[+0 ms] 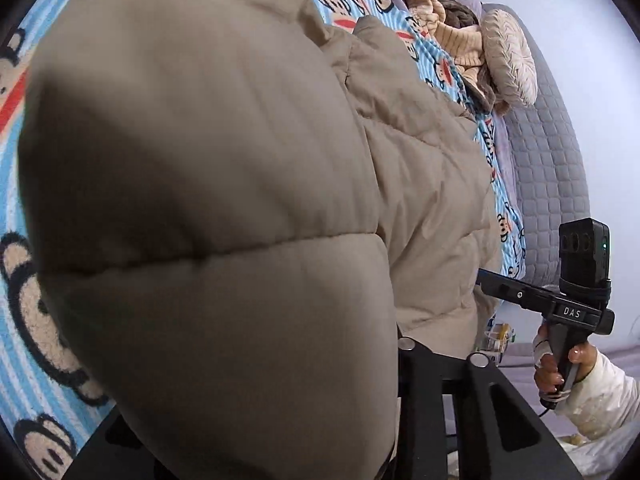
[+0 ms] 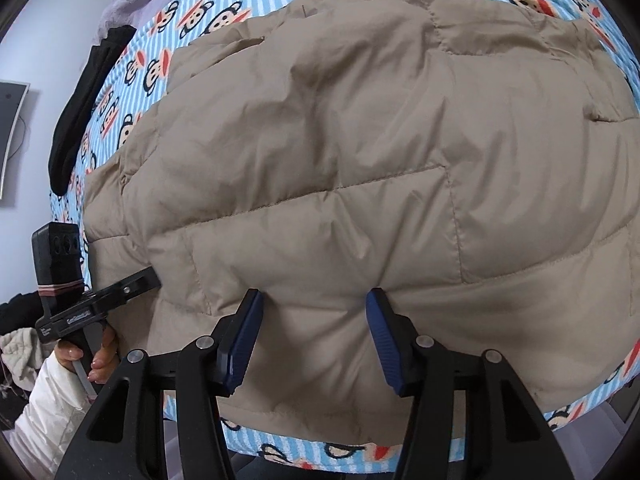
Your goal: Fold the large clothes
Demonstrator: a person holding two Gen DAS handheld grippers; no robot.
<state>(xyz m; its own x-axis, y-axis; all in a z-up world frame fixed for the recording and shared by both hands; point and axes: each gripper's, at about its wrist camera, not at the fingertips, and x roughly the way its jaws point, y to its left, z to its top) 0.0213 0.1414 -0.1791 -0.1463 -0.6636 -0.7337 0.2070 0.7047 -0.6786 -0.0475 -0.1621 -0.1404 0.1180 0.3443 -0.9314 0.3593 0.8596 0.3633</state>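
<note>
Beige puffer jacket (image 2: 360, 184) fills frame centre, spread on the monkey-print blanket (image 2: 192, 20). Right gripper (image 2: 316, 332) pinches the bottom-centre hem bulge. Left gripper (image 2: 154, 276), lower left, bites the hem; pads hidden. Risk: slick padded shell slipping out on lift.

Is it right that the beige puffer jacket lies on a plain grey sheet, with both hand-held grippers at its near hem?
Not quite. The beige puffer jacket lies on a blue-striped sheet printed with cartoon monkeys, not a plain grey one, as the right wrist view shows. The right hand-held gripper and the left hand-held gripper are indeed at its near hem.
</note>
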